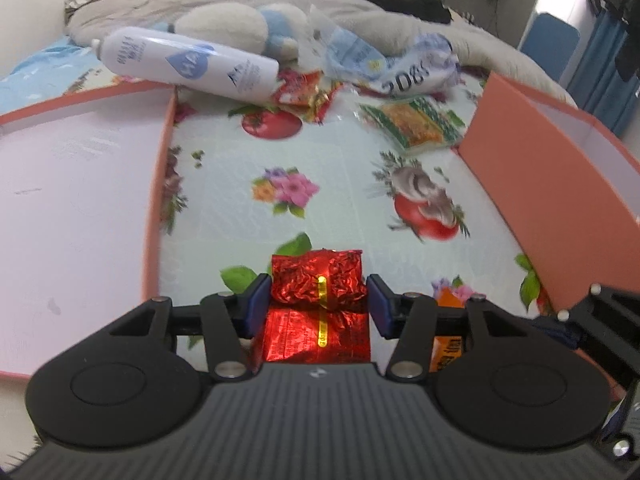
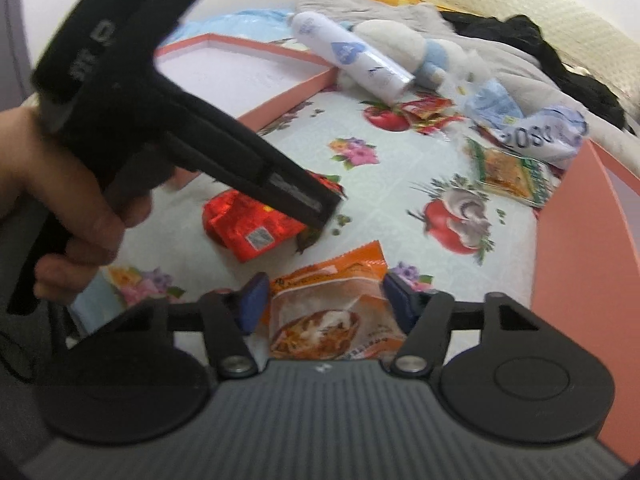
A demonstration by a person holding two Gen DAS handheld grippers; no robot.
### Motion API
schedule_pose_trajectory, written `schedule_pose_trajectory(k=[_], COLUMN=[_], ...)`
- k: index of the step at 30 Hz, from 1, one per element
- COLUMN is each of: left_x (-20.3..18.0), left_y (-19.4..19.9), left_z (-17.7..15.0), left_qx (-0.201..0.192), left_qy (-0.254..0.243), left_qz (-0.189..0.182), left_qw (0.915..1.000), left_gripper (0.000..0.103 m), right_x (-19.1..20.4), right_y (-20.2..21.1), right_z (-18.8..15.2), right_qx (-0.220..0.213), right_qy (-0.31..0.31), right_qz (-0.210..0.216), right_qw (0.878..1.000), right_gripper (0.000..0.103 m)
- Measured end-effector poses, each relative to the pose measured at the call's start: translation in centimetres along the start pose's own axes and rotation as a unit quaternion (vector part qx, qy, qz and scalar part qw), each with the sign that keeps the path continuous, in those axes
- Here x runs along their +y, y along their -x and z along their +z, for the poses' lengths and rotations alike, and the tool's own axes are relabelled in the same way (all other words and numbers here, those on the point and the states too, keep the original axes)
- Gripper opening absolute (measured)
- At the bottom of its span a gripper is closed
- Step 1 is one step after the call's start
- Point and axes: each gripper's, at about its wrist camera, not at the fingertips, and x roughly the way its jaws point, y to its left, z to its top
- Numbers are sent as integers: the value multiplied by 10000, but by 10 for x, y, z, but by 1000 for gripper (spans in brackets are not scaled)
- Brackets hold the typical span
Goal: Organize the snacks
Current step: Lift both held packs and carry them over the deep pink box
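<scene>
A red foil snack packet (image 1: pixel 318 312) lies on the flowered cloth (image 1: pixel 320 152). My left gripper (image 1: pixel 318 300) is shut on it, a blue pad against each side. The right wrist view shows the same red packet (image 2: pixel 248 228) under the black left gripper (image 2: pixel 316 208), held by a hand (image 2: pixel 80 216). An orange snack packet (image 2: pixel 328 312) sits between the blue pads of my right gripper (image 2: pixel 326 300), which press on its edges. In the left wrist view, part of that orange packet (image 1: pixel 448 344) and the right gripper's black frame (image 1: pixel 600 320) show at lower right.
A shallow pink box (image 1: pixel 160 200) lies at the left and a taller pink box wall (image 1: pixel 540 180) stands at the right. At the back lie a white bottle (image 1: pixel 188 64), red packets (image 1: pixel 304 92), a green-orange packet (image 1: pixel 416 124), blue-white wrappers (image 1: pixel 400 68), a plush toy and bedding.
</scene>
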Motion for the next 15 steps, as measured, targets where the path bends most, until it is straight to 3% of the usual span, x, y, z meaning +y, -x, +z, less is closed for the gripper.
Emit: schedule_pose_trajectory(k=[9,15], left_x=[8,10], left_y=[47,85], left_z=[17,22], left_qx=[-338,-442], left_qy=[305,429], left_qz=[98,106], left_qw=[9989,9980], left_gripper=[58,58], right_x=[-17,-36], right_y=[22,50], right_z=[7,12], right_qx=[-164,-446], right_qy=[-950,-1934], right_qz=[-292,-429], right_qw=[9949,9792], right_gripper=[59,59])
